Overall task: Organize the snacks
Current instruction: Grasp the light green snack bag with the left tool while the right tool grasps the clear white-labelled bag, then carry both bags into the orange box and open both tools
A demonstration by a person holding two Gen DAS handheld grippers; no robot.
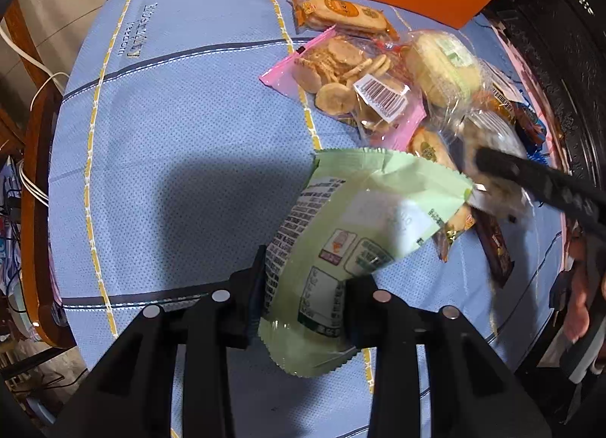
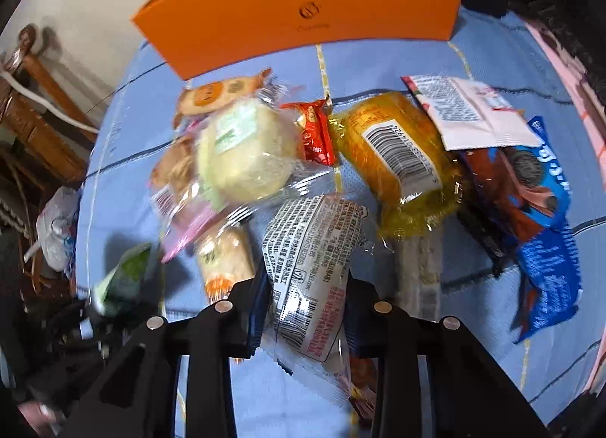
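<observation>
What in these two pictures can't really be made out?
- Orange box: inside hidden by its front wall, both views.
- Light green packet in the left gripper: print too blurred.
- Clear packet in the right gripper: contents hidden by label.

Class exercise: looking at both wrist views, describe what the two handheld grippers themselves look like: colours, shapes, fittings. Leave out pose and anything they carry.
Both the left gripper and the right gripper are matte black, built from angular, ribbed struts that fan out toward the camera. Each carries four round silver studs across the finger bases, and the inner finger pads look dark blue. No cables, sleeves or printed markings show on either.
</observation>
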